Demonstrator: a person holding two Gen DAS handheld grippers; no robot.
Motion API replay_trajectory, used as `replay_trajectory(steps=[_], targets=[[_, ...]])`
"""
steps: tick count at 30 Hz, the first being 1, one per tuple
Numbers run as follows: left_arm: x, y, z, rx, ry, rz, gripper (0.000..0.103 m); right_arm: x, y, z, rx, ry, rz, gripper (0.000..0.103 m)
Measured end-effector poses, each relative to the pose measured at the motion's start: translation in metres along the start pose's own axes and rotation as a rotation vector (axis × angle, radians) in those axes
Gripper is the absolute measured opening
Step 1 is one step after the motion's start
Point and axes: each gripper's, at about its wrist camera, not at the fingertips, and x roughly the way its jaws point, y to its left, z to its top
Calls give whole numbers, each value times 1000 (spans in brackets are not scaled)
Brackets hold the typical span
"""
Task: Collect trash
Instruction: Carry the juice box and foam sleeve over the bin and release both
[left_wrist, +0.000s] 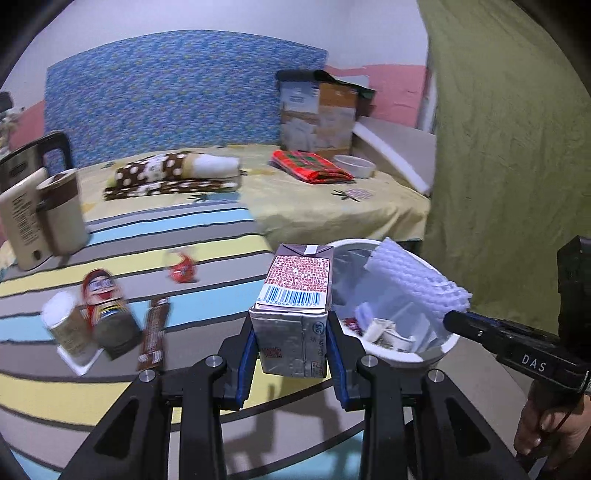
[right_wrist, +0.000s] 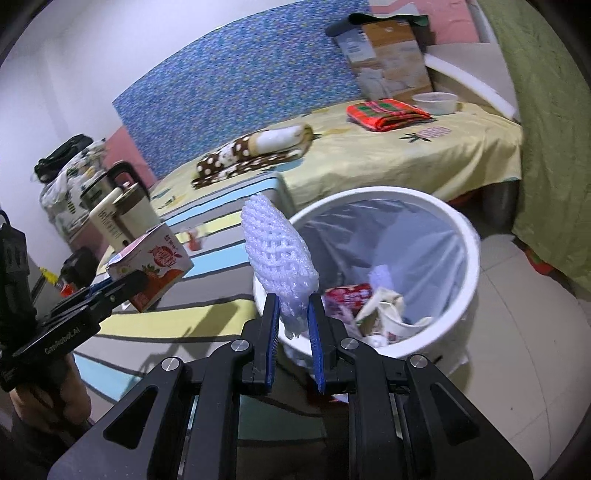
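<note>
A small drink carton is clamped between the blue pads of the left gripper, barcode side up, and is held above the striped tabletop just beside the rim of the white trash bin. A white foam fruit net is pinched at its lower end by the right gripper, whose jaws are drawn close together on it; the net is carried upright at the near-left edge of the bin. Inside the clear-lined bin, a red wrapper and crumpled paper cups are seen. On the tabletop, a red sweet wrapper, a brown sachet, a printed can and a white cup are left lying well apart from the bin. A kettle is seen at the far left.
</note>
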Motion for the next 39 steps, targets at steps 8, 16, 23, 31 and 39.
replay_trajectory(steps=[8,16,23,31,39], targets=[[28,-24,5,42,32,-45,35,4,-17,-2,32,13,-38,18],[50,-35,3,64,64,-73,35,5,-30,-4,51,31,-75,18],[68,-43,3,87,80,-91,35,6,-40,-4,65,39,-106,18],[87,-46,3,91,106,-89,35,8,-48,-3,82,47,-123,22],[92,-42,5,74,95,-87,53,9,-48,0,72,40,-147,46]])
